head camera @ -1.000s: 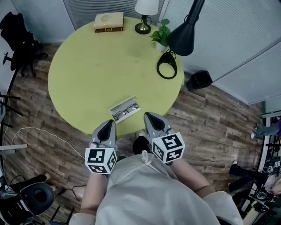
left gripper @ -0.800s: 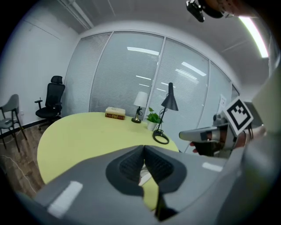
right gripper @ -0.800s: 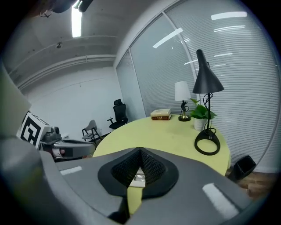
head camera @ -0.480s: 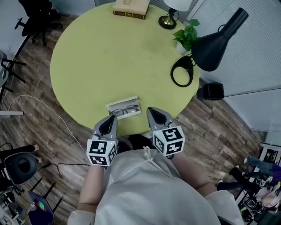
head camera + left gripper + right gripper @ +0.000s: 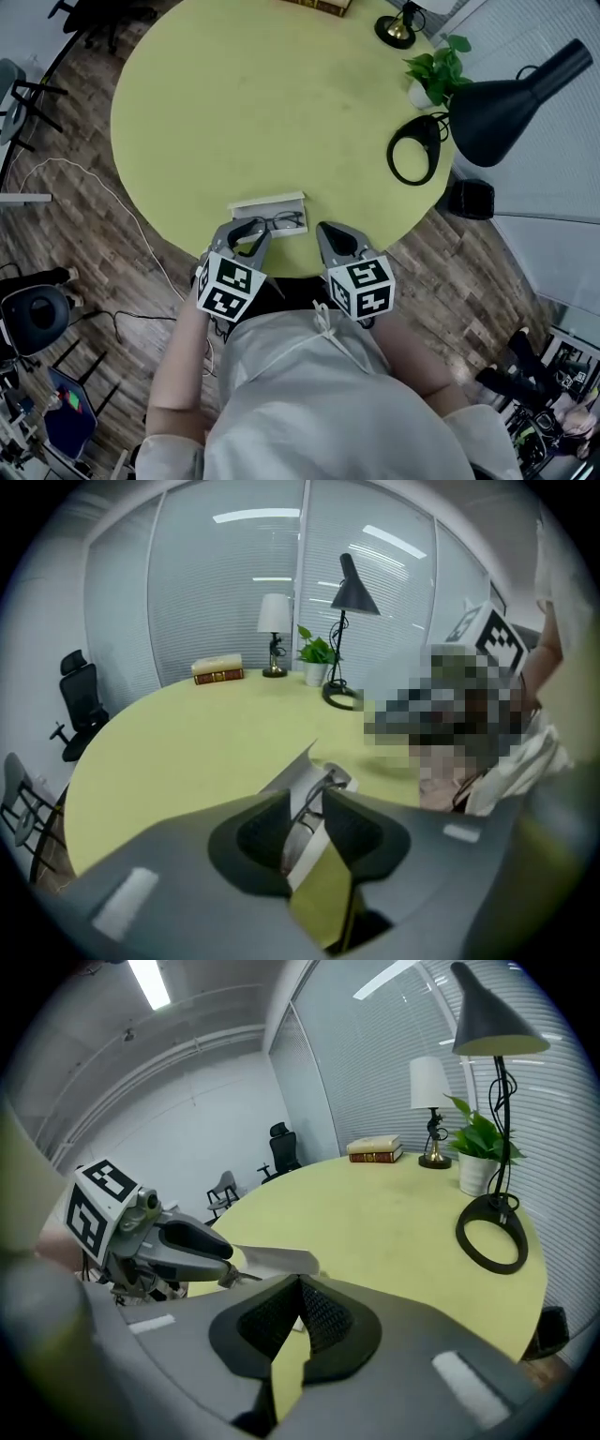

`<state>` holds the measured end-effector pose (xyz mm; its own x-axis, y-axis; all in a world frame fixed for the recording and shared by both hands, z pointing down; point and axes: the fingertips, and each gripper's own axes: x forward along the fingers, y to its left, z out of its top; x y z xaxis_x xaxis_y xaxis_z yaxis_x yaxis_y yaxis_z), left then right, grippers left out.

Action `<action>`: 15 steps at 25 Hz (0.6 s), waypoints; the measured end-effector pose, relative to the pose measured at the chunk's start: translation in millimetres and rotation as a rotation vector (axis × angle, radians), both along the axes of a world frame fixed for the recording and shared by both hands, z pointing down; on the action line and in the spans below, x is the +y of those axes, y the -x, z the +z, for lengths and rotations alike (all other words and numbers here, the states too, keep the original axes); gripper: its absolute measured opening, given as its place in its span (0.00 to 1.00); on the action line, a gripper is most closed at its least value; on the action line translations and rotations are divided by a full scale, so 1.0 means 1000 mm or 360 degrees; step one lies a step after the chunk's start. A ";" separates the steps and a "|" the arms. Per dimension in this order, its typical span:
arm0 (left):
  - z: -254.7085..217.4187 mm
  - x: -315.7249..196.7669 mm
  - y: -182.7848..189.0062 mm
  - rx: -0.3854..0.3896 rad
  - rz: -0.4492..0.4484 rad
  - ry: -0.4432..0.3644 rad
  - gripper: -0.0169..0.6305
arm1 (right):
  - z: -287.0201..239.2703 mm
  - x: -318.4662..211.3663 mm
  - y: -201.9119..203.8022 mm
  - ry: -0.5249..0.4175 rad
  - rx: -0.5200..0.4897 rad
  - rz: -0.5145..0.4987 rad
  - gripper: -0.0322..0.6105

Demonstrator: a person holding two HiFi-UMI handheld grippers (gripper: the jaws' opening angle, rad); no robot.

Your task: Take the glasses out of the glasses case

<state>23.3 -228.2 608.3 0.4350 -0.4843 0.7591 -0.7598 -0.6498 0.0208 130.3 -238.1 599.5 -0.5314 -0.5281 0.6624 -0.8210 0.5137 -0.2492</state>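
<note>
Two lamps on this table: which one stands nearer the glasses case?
The black desk lamp with the ring base, at the right edge of the table. The white-shaded lamp stands farther back, beyond the plant.

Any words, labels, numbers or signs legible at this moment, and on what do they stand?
No readable text anywhere.
Book: spine print too small and blurred to read.
Marker cubes: black-and-white square patterns only, no letters or numbers.

no legible text, no readable labels, numbers or signs
</note>
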 end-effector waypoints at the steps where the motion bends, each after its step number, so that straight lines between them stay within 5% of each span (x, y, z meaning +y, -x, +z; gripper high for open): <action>1: 0.004 -0.002 -0.001 -0.0011 0.0029 0.0031 0.20 | 0.004 -0.001 0.000 0.0012 0.0010 -0.0015 0.05; 15: 0.058 -0.010 -0.016 -0.0367 0.0510 0.0238 0.17 | 0.041 0.004 -0.005 0.0159 0.0075 -0.0085 0.05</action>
